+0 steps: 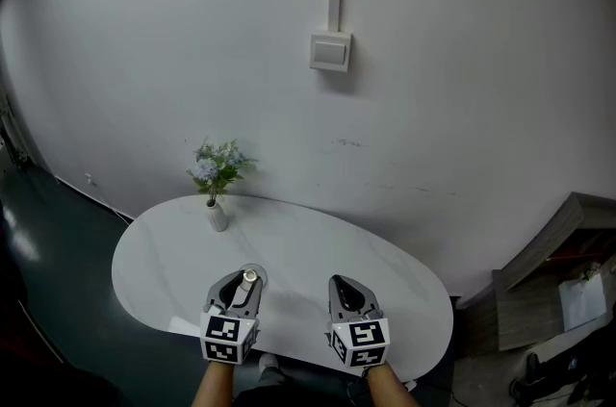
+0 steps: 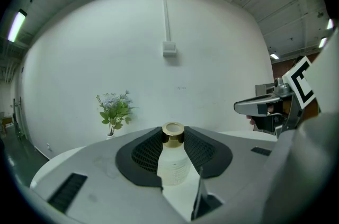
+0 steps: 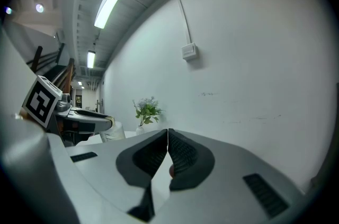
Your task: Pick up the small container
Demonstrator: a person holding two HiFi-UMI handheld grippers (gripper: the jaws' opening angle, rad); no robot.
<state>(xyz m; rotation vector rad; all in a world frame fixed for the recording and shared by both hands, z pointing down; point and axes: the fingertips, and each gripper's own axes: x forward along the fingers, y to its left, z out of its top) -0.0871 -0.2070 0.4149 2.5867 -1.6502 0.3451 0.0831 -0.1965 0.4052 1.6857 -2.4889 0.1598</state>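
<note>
While between left fingers (image 2: pixel 143 153), small container (image 2: pixel 174 166) upright, neck-up

Frosted-white small container (image 2: pixel 172 166), gold cap (image 2: pixel 172 133); white table (image 1: pixel 318 256); pale blue flowers (image 1: pixel 216 163).

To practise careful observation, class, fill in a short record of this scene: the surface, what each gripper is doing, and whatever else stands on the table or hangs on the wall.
Surface: white oval table
Left gripper: shut on a bottle, pale and gold-capped, held upright
Right gripper: shut, jaws together
On the table: a small white vase of flowers at the far edge
On the wall: a switch, with a conduit running up from it
</note>
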